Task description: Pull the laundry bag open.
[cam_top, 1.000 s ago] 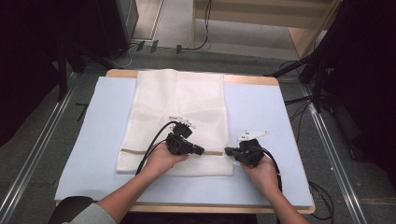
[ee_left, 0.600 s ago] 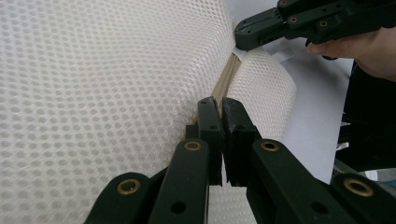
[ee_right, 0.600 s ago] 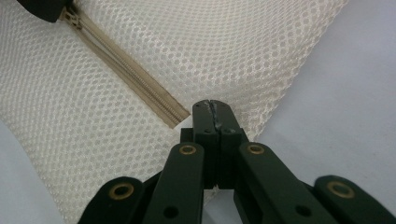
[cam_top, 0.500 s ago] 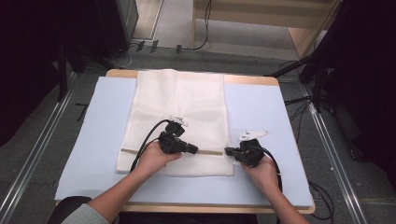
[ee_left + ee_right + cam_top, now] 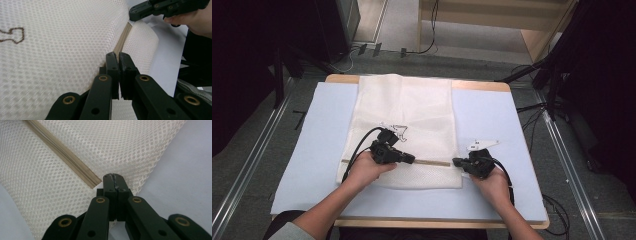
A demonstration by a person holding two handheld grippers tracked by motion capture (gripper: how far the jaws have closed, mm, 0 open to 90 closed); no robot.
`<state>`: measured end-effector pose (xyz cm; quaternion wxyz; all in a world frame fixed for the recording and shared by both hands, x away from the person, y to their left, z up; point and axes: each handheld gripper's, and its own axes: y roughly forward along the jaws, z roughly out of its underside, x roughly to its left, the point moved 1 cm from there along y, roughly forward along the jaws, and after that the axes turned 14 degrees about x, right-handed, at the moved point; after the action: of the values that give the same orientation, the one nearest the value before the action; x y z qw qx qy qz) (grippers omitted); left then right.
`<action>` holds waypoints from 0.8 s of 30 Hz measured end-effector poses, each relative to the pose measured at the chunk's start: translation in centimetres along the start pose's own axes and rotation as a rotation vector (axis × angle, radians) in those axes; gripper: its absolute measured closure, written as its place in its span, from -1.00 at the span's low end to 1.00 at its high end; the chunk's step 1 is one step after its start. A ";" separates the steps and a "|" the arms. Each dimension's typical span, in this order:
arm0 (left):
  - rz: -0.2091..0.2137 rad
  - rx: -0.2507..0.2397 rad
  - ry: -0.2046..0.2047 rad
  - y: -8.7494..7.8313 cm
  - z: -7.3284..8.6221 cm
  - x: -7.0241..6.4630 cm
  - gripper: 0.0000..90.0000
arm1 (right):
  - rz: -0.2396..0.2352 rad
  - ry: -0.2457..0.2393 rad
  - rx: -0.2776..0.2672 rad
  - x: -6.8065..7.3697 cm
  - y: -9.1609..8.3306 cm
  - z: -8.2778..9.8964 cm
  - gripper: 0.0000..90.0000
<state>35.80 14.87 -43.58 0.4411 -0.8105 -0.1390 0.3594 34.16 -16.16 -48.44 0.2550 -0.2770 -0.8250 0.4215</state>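
On the pale blue mat (image 5: 317, 150) that covered the wooden table (image 5: 412, 222), a white mesh bag (image 5: 412, 115) lay flat, running from the far edge toward the person, with a beige zipper (image 5: 432, 162) crossing it near its near end. At the left of the high view, the person's left hand (image 5: 364, 167) held the left gripper (image 5: 409, 159) over the bag, its tip at the zipper line roughly midway across the bag's width. In the left gripper view its jaws stood nearly together, a thin gap between the pads, directly over the zipper (image 5: 122, 42); whether anything was pinched between them could not be determined. A small dark printed mark (image 5: 393, 129) showed on the mesh just beyond that gripper. Further right, the zipper ended close to the bag's right edge. There the right hand (image 5: 492, 182) held the right gripper (image 5: 455, 162), and in the right gripper view its jaws were pressed fully together on the mesh bag (image 5: 140, 147), just beside the zipper's end (image 5: 93, 182).
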 end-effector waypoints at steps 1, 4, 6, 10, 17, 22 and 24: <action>0.002 0.000 -0.002 -0.1 0.1 0.1 0.97 | 0.001 0.000 0.000 0.0 0.0 0.0 1.00; 0.004 -0.003 -0.005 -0.5 0.4 0.4 0.97 | 0.002 0.000 -0.001 0.0 0.0 0.0 1.00; 0.006 -0.008 -0.011 -0.7 0.6 0.6 0.97 | 0.003 -0.001 -0.001 0.0 0.0 0.0 1.00; 0.006 -0.006 -0.013 -1.0 1.0 0.8 0.97 | 0.003 -0.002 -0.001 0.0 0.0 0.0 1.00; 0.013 -0.017 -0.021 -1.5 1.4 1.1 0.97 | 0.006 -0.003 0.001 0.1 0.0 0.0 1.00; 0.006 -0.018 -0.018 -1.8 1.7 1.3 0.97 | 0.004 -0.004 0.001 0.1 0.0 0.0 1.00; 0.013 -0.019 -0.018 -1.9 1.7 1.4 0.97 | 0.006 -0.006 0.002 0.1 0.0 0.0 1.00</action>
<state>35.71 17.78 -43.26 0.4299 -0.8123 -0.1411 0.3680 34.13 -16.10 -48.40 0.2516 -0.2780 -0.8245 0.4239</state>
